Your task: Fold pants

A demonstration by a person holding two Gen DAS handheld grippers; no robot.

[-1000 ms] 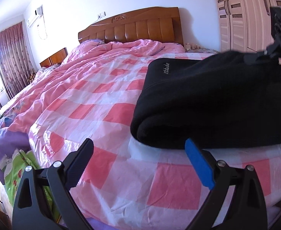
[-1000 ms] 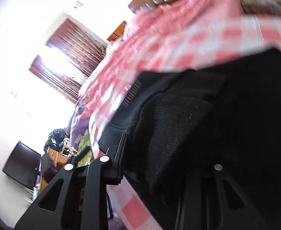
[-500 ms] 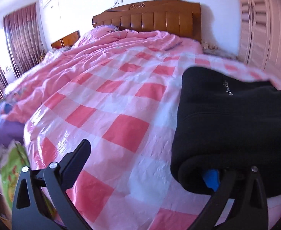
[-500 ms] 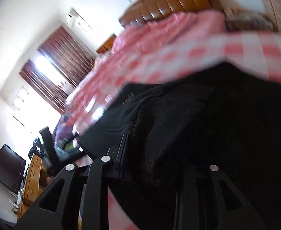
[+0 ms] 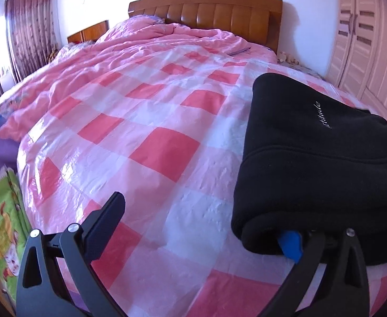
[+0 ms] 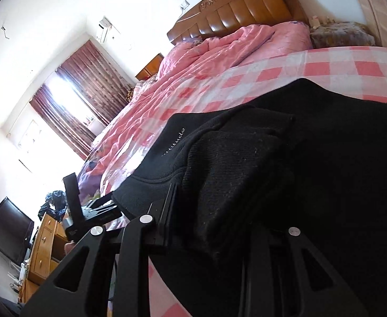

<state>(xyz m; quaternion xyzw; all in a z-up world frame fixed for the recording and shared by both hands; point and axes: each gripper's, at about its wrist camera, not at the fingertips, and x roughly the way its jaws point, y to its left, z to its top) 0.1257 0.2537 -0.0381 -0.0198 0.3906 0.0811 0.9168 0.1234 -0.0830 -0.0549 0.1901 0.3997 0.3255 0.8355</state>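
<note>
Both black two-finger claws work at the near edge of the folded black fleece pants, which lie on the glossy pink-and-white checked cover of a bed with a brown wooden headboard. Left claw has just been opening and stands spread wide, its blue-padded finger tucked under the pants' folded edge, the other finger out over bare cover. Right claw has just been closing and pinches a thick fold of the pants.
</note>
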